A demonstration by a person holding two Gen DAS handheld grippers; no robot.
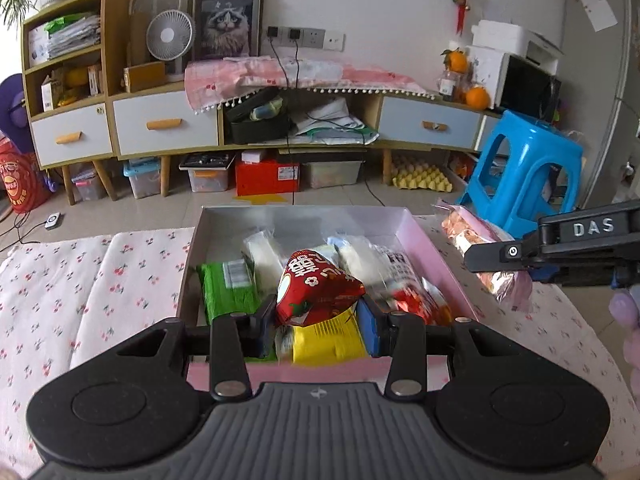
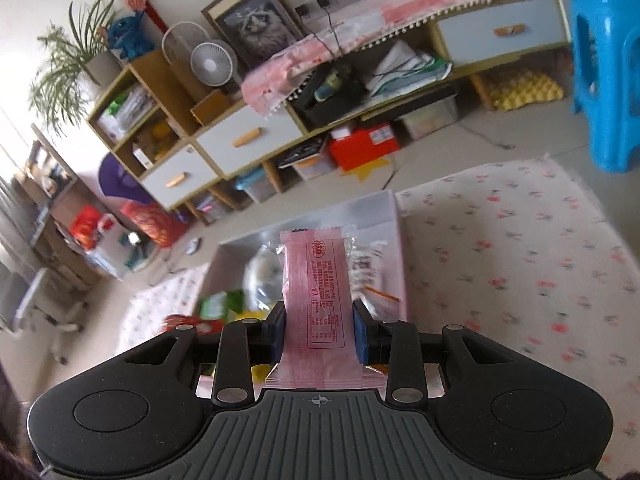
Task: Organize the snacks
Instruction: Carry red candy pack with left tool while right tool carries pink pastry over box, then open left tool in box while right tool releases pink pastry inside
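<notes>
A pink open box (image 1: 424, 240) on the cherry-print cloth holds several snacks: a green pack (image 1: 228, 288), a yellow pack (image 1: 328, 340), white packs. My left gripper (image 1: 318, 322) hangs over the box's near end with a red snack pack (image 1: 316, 288) between its blue pads; the jaws stand fairly wide around it. My right gripper (image 2: 319, 332) is shut on a pink snack packet (image 2: 318, 304), held upright above the box (image 2: 400, 248). It shows in the left wrist view (image 1: 500, 256) at the right of the box, with the pink packet (image 1: 476, 240).
A cherry-print cloth (image 1: 92, 288) covers the surface around the box. A blue plastic stool (image 1: 524, 168) stands beyond the right edge. A long wooden cabinet (image 1: 168, 124) with drawers and floor bins lines the far wall.
</notes>
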